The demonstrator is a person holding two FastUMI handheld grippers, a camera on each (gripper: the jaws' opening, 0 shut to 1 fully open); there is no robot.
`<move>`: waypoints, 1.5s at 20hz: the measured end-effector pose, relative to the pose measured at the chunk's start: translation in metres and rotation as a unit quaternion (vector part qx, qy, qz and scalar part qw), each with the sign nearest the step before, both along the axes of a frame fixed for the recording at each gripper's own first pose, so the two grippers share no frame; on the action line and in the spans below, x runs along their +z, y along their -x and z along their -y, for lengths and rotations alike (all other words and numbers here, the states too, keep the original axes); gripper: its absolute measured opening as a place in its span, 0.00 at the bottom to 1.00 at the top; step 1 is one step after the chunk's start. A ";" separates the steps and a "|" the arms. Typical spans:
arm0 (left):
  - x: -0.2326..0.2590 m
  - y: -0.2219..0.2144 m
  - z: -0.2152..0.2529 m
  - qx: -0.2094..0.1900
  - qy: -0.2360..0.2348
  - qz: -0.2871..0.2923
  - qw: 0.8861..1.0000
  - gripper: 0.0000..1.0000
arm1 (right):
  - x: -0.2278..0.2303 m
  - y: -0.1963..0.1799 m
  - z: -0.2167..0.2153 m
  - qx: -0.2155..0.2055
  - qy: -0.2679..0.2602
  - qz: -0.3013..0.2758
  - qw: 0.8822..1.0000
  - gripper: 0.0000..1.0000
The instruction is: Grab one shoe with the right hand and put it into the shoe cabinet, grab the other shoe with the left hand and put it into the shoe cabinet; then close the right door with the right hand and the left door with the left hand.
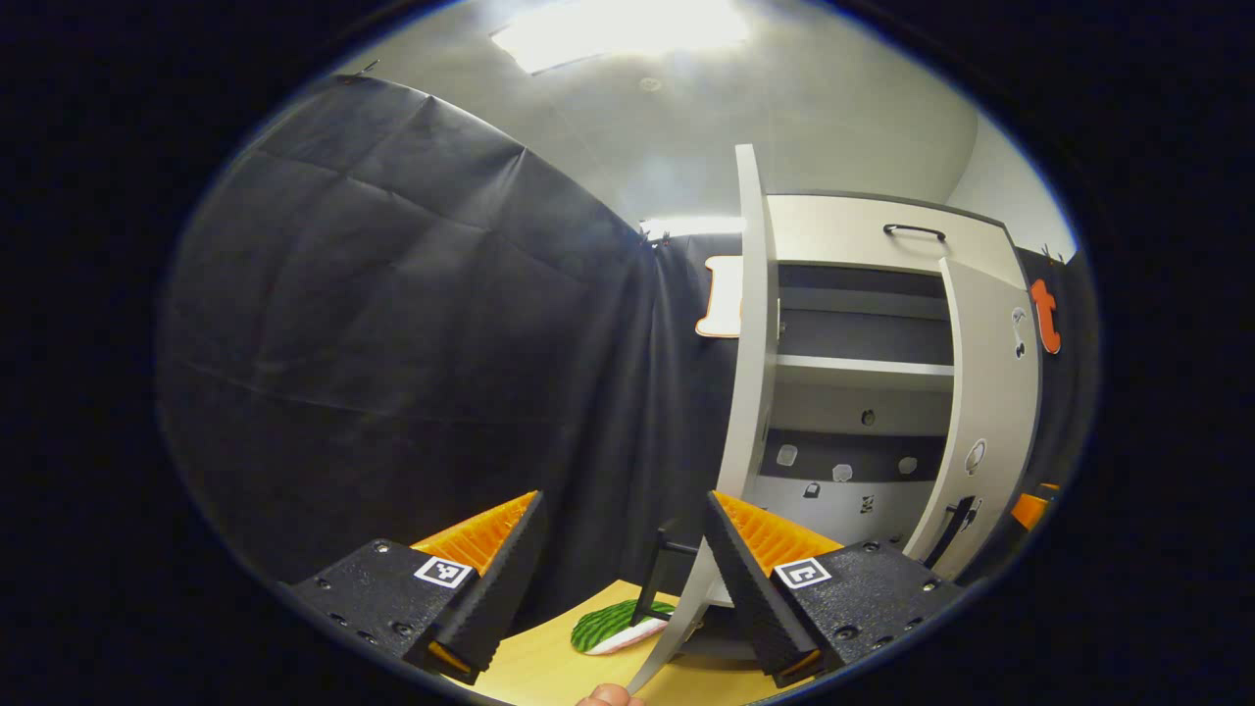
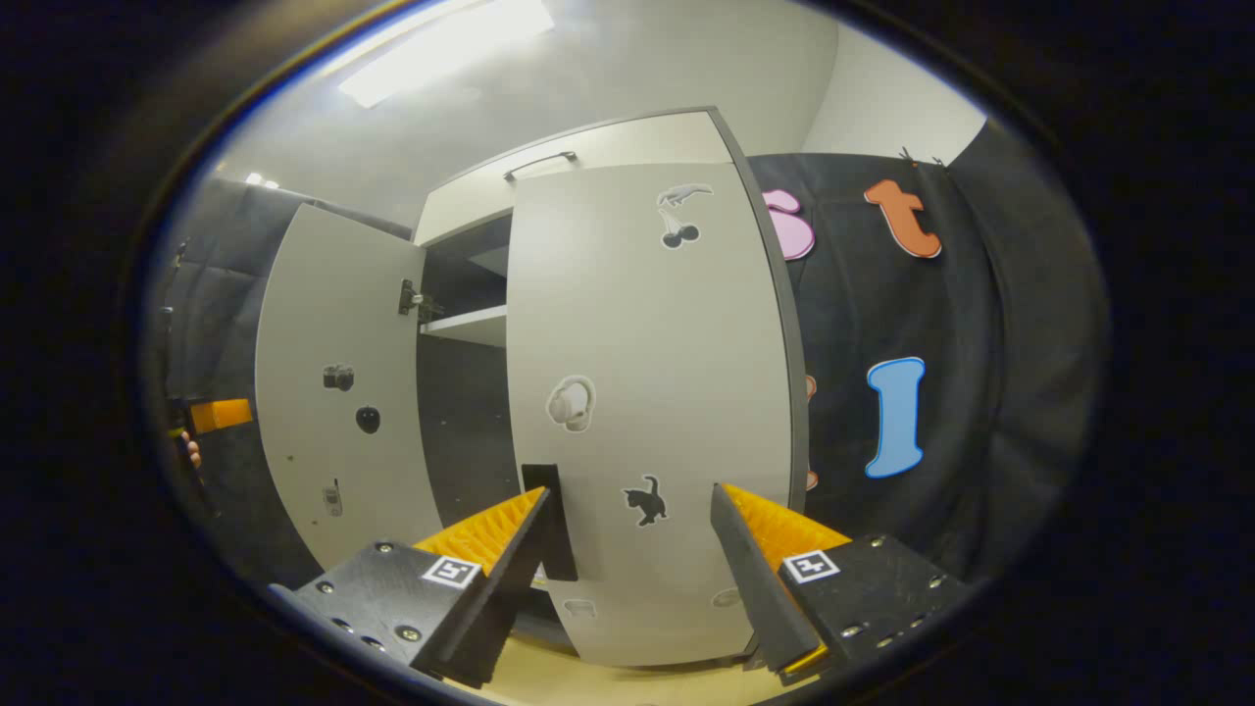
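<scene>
Pale wood of the table (image 1: 539, 667) lies just under the left tool (image 1: 623, 574), whose fingers stand apart with nothing between them. Just ahead of its right finger, edge-on, stands the left door (image 1: 750, 392) of the shoe cabinet (image 1: 863, 230), swung wide open, with its dark handle (image 1: 652, 579) low between the fingers. A green striped piece (image 1: 613, 625) lies on the table at the foot of that door. Farther ahead and to the right, the cabinet's shelves (image 1: 863, 366) show, then the right door (image 1: 990, 392).

In the right gripper view, the right tool (image 2: 627, 569) also stands with fingers apart, gripping nothing. The right door (image 2: 647, 412) is straight ahead and close, partly closed; its dark handle (image 2: 549, 520) sits just beside the left finger. Beyond, to the left, the left door (image 2: 338, 392) hangs open. The shoes cannot be made out inside.
</scene>
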State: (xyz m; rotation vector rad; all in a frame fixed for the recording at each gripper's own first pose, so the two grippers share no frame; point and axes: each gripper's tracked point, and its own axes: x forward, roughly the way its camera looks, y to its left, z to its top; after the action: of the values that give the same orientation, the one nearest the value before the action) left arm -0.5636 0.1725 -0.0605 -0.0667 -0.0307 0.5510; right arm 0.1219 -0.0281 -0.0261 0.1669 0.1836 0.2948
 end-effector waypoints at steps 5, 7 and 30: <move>-0.014 -0.010 -0.007 0.003 0.003 -0.015 1.000 0.93 | -0.004 0.000 0.001 -0.005 0.003 -0.005 1.000 0.96; -0.016 -0.009 -0.008 0.006 0.000 -0.017 1.000 0.94 | -0.004 -0.001 0.002 -0.008 0.003 -0.006 1.000 0.96; -0.025 -0.065 0.125 -0.226 0.039 -0.011 0.973 0.88 | 0.009 0.015 0.019 -0.030 -0.002 -0.002 1.000 0.96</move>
State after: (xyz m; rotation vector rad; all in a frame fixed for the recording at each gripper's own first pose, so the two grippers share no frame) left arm -0.4990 0.0470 -0.0857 -0.1398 0.0285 0.0965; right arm 0.1068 -0.0472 -0.0173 0.1772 0.1821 0.2352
